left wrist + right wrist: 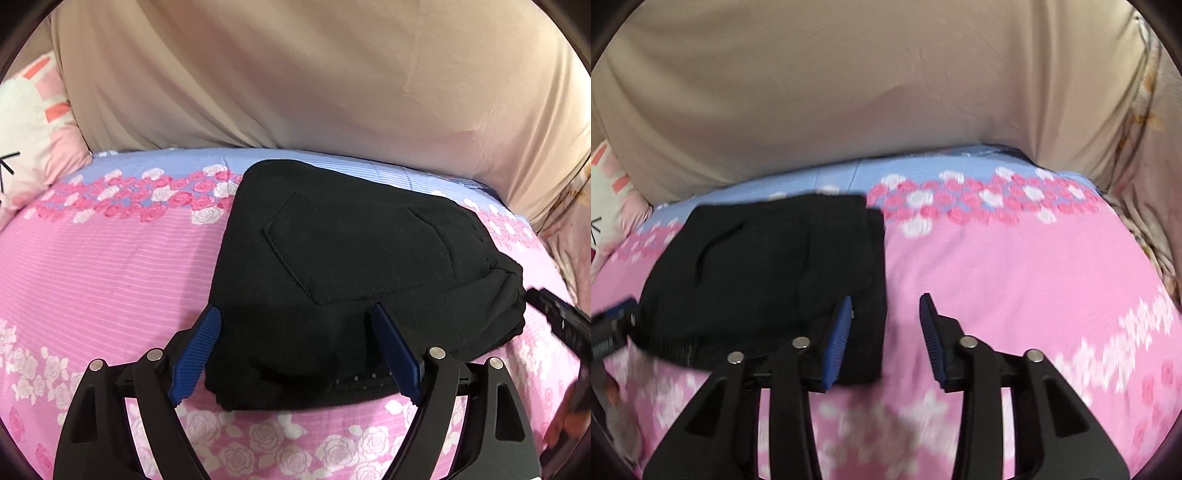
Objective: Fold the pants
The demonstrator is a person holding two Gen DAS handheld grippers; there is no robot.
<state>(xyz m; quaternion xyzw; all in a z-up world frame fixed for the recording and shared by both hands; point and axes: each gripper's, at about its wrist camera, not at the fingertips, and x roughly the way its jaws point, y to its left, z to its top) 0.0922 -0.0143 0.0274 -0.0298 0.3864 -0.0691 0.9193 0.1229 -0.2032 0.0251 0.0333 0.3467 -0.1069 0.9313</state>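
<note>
Pants (354, 280) lie folded into a thick black bundle on the pink floral bed (96, 280), near the beige curtain. Your left tool (295, 314) spreads wide over the bundle's near edge, holding nothing. Your right tool (886, 302) gapes too, empty, just off the bundle's right side. Judging by the knit, the cloth looks soft, limp and fairly light; pinch through all layers at a folded edge, or the stack may slide apart.

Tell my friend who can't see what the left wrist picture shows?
Folded black pants lie on a pink flowery bedsheet. The open left gripper sits at their near edge, holding nothing. A beige cloth hangs behind the bed.
</note>
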